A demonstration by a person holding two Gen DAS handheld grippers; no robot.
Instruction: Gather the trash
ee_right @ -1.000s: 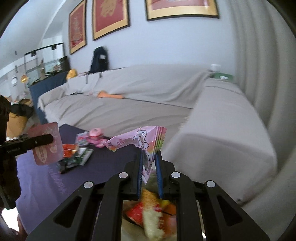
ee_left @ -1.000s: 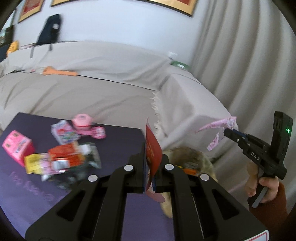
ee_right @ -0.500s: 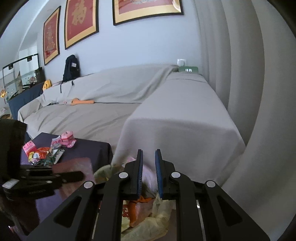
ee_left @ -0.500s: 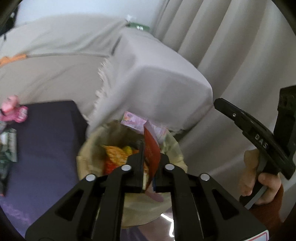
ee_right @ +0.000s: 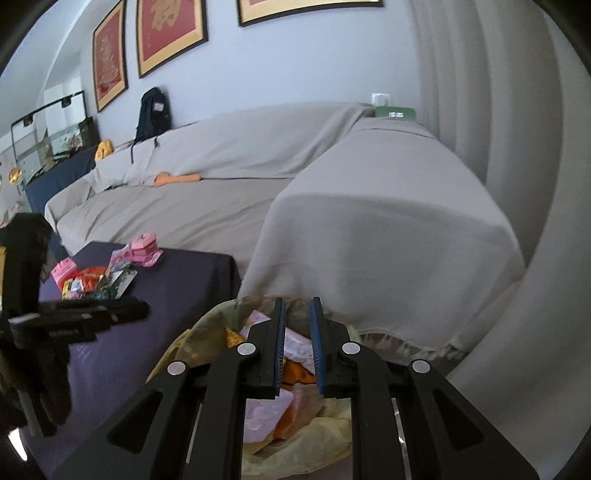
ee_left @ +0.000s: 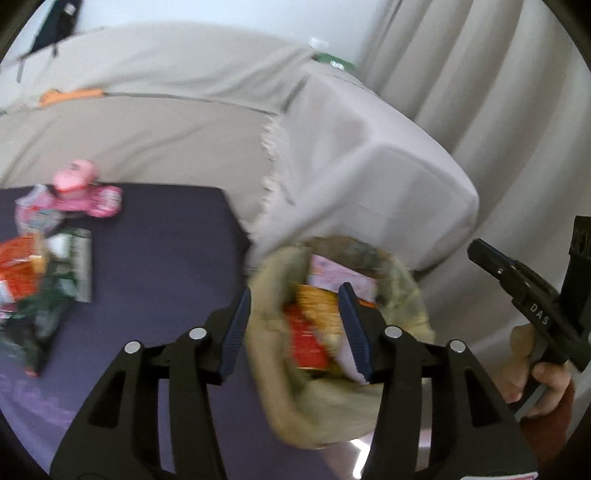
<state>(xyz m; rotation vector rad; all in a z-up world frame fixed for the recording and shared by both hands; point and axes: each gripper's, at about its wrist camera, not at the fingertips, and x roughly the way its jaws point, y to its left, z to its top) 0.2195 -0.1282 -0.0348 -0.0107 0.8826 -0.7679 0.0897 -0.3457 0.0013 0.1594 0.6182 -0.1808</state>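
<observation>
A long sofa [ee_right: 229, 206] under a grey cover [ee_right: 388, 236] runs along the far wall. On it lie an orange thing [ee_right: 177, 179] and, further left, a dark backpack [ee_right: 153, 114] leaning on the wall. Three red framed pictures [ee_right: 170, 33] hang above. Pale curtains [ee_right: 480, 92] fall at the right. A green clock [ee_right: 395, 112] sits at the sofa's far right end.

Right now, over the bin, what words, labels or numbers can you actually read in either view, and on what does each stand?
"DAS": white letters on the black right gripper, seen from the left wrist.
White lettering on the black left gripper: blurred, unreadable.
Gold character on the red framed wall picture: a sign, too soft to read.
Small green clock display behind the grey covered sofa: digits too small.
Print on the colourful snack wrappers on the dark purple table: blurred.
</observation>
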